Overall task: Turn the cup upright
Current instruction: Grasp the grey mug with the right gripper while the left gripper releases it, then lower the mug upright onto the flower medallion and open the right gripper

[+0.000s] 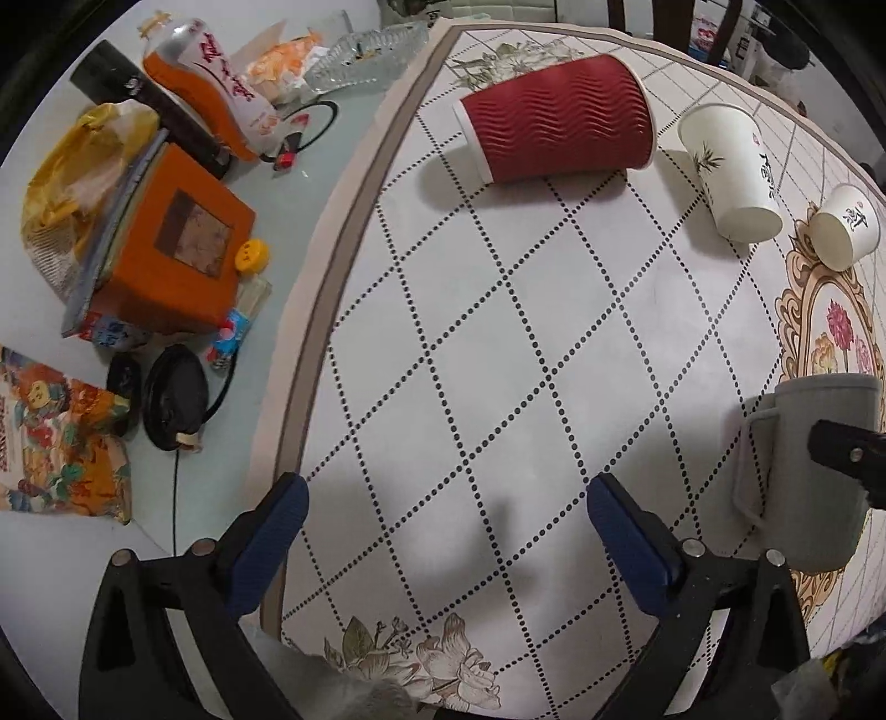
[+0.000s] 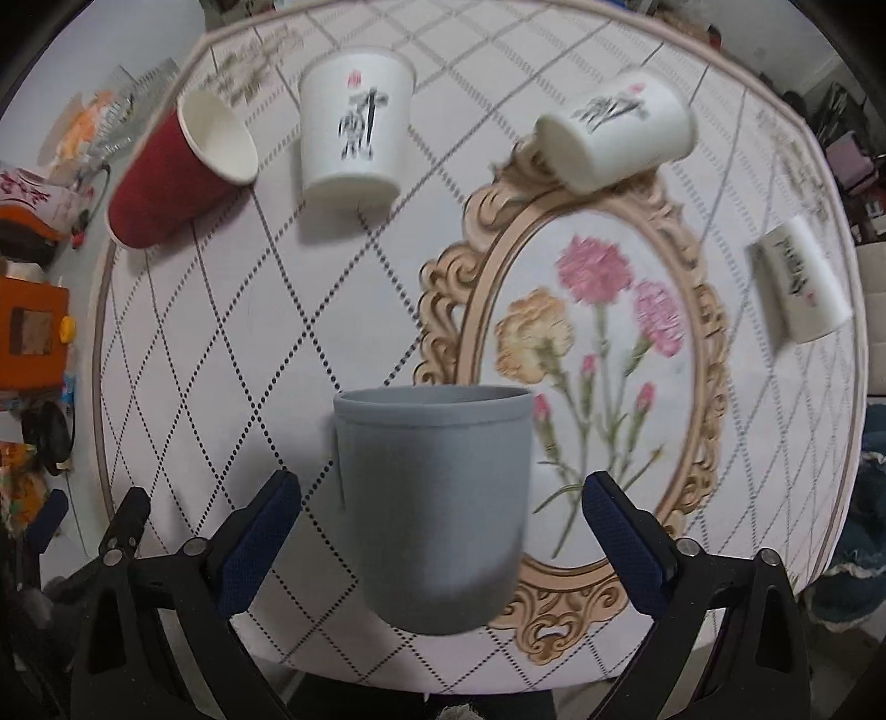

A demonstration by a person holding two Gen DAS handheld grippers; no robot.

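Grey cup with a handle sits upright on the patterned tablecloth, rim up, right at the near edge of the ornate flower medallion. It's standing between the blue pads of the right gripper, but the jaws are spread wide and neither pad touches it, so there's a gap on both sides. The handle sticks out on its left side, easier to spot from the left wrist view, where the same cup shows up at the far right with a black fingertip of the other tool in front of it.

The left gripper is also wide apart with nothing in it, hanging over a bare diamond-checked patch of cloth, beside the cup but well clear of it.

Further back there's a row of paper cups lying on their sides: a red ripple one with its open mouth toward the right, a tall white one next to it, and a smaller white one touching the medallion's frame. The right view shows one more white cup off at the right, too blurry to read.

Off the cloth on the left is clutter: an orange box, a glass dish and a black round lid.
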